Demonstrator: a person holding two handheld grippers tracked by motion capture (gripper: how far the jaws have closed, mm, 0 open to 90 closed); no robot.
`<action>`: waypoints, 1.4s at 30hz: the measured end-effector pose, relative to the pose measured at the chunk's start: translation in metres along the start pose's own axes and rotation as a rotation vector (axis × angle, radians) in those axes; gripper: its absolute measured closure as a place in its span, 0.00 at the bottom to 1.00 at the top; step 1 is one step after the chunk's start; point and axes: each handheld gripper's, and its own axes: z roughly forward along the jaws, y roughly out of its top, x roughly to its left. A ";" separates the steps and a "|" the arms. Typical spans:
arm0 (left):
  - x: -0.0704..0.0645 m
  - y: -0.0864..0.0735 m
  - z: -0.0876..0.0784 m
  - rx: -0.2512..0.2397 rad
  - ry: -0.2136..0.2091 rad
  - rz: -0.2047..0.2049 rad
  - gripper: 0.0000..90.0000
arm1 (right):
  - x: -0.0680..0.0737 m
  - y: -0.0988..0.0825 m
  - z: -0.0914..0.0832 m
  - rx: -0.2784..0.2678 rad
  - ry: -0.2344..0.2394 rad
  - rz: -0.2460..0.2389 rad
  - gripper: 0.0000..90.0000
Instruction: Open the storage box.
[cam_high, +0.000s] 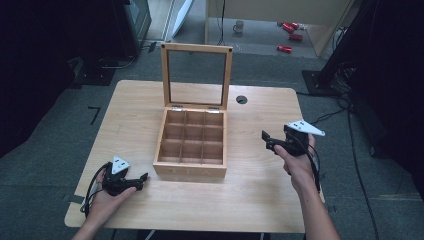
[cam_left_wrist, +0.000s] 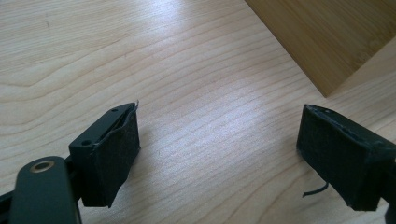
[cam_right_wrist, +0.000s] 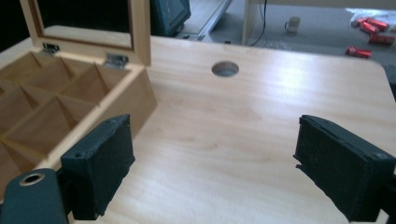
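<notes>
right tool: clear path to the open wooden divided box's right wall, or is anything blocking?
Probably yes. The right tool is open and sits to the right of the light wooden compartment box, with bare tabletop between them. The raised glass-panel lid stands at the back, out of the way.

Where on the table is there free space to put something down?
The table is bare left of the box, right of it up to the hole, and along the near edge between the left gripper and right gripper.

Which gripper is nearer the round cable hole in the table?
Right. The right gripper sits just toward the person from the hole, while the left gripper rests at the near-left, beyond the wooden box.
</notes>
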 end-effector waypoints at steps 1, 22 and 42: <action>0.000 0.000 0.000 0.000 0.000 0.000 0.15 | -0.004 -0.009 -0.003 0.008 -0.008 0.005 0.13; 0.001 0.000 0.000 0.011 0.031 -0.019 0.11 | -0.036 -0.094 -0.020 0.138 -0.075 0.052 0.13; 0.001 0.000 0.001 0.011 0.033 -0.018 0.11 | -0.045 -0.127 -0.018 0.231 -0.177 0.001 0.11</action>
